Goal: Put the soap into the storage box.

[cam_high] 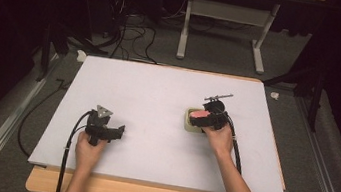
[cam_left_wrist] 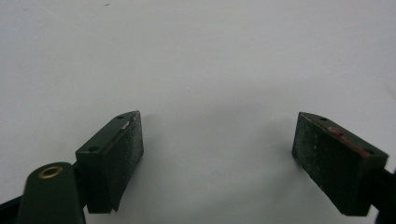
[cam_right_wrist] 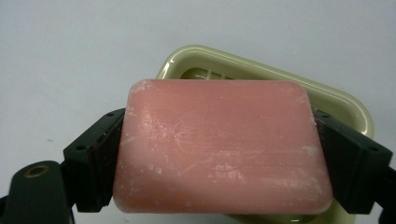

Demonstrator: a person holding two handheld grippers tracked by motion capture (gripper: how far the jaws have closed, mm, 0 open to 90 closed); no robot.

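A pink bar of soap [cam_right_wrist: 223, 144] sits clamped between the two black jaws of my right gripper [cam_right_wrist: 219, 156], held just above a pale yellow-green soap dish [cam_right_wrist: 348, 106]. From the high view the soap [cam_high: 200, 114] shows over the dish [cam_high: 188, 121] at the table's right middle, with the right gripper [cam_high: 207, 119] on it. My left gripper [cam_high: 114, 132] rests low at the front left, jaws wide open [cam_left_wrist: 217, 147] over bare white surface, nothing between them.
A white board [cam_high: 158, 99] covers the wooden table. Black cables trail from both grippers toward the front edge. Beyond the far edge stand a table frame [cam_high: 223, 27] and tangled cables on the floor. A small white object [cam_high: 81, 55] lies at the far left corner.
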